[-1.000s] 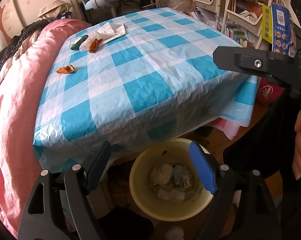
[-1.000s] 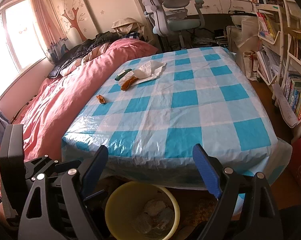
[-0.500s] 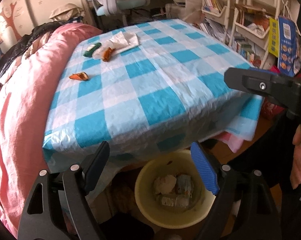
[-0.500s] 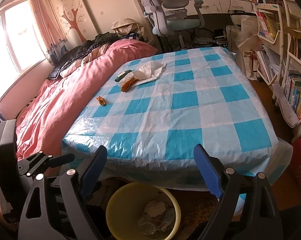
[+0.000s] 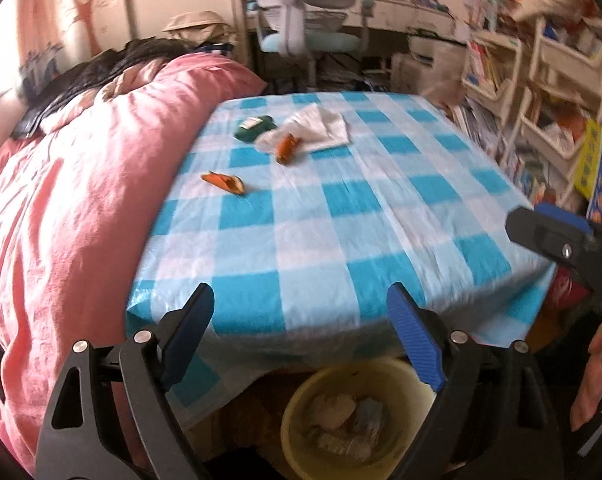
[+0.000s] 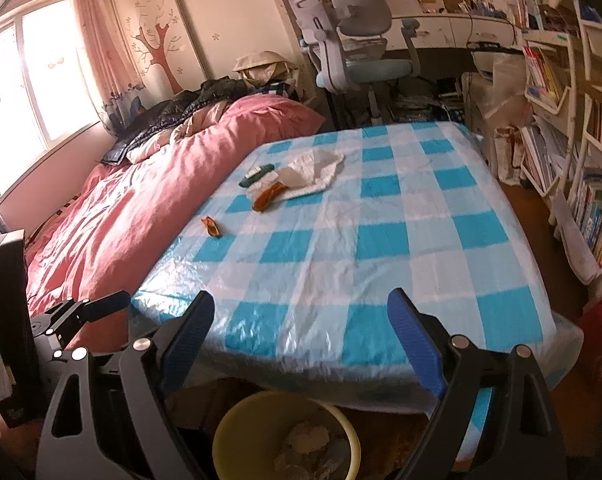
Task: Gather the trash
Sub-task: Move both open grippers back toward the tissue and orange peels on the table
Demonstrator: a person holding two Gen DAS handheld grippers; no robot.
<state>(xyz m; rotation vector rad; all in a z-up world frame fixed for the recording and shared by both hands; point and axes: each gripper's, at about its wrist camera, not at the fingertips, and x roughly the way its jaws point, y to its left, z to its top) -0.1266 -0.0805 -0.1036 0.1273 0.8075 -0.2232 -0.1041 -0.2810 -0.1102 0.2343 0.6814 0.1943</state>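
Four bits of trash are lying toward the far left part of the counter [image 6: 381, 240], which is wearing a blue-and-white checked plastic cover: a crumpled white paper [image 6: 313, 172], a dark green wrapper [image 6: 256, 176] just beside its left edge, an orange wrapper [image 6: 268, 197] touching the paper's near corner, and a small orange scrap [image 6: 211, 227] sitting apart, nearer the front and close to the counter's left edge. Below the counter's near edge a yellow bin [image 5: 297, 420] is standing on the floor, holding what is probably crumpled paper and wrappers, though the blur is making it hard to tell. The left gripper [image 5: 301, 320] is hanging over the bin and the counter's front edge, its blue-padded fingers [image 5: 415, 344] opening wide with nothing between them. The right gripper [image 6: 301, 324] is hovering beside it, fingers spread wide and empty too. A hand [image 5: 593, 384] is showing at the right edge of the left view, under the right gripper. A pink duvet [image 6: 141, 200] is lying along the counter's left side, with bookshelves [image 6: 581, 140] to the right and a grey desk chair [image 6: 353, 40] behind.
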